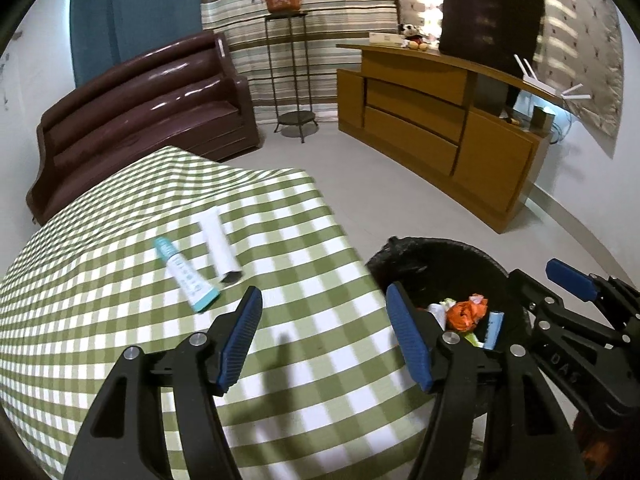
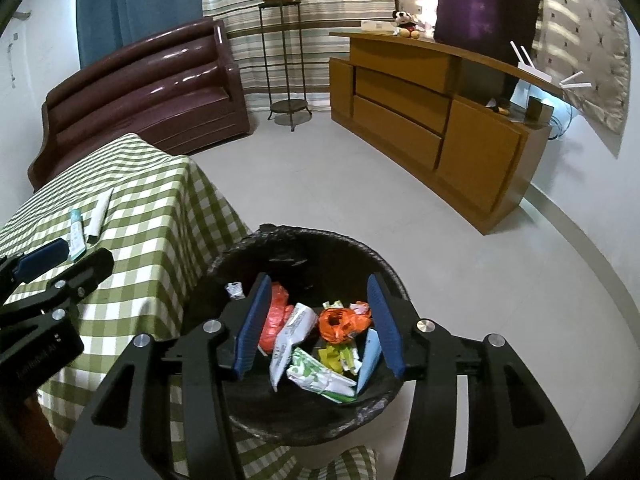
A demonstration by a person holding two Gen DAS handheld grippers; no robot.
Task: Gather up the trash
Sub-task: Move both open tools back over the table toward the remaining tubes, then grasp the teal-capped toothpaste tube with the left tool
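A teal-and-white tube (image 1: pixel 186 275) and a white box (image 1: pixel 220 245) lie side by side on the green checked tablecloth (image 1: pixel 120 208). My left gripper (image 1: pixel 324 312) is open and empty, hovering above the cloth just short of them. A black bin (image 2: pixel 304 248) lined with a black bag stands on the floor by the table and holds several wrappers, among them an orange bag (image 2: pixel 340 322). My right gripper (image 2: pixel 318 320) is open and empty, right above the bin's mouth. The tube (image 2: pixel 77 236) and box (image 2: pixel 98 216) also show in the right wrist view.
A brown sofa (image 1: pixel 140 96) stands behind the table. A metal plant stand (image 1: pixel 290 72) with a potted plant is at the back. A wooden cabinet (image 1: pixel 432 128) runs along the right wall. Light tiled floor (image 2: pixel 340 184) lies between them.
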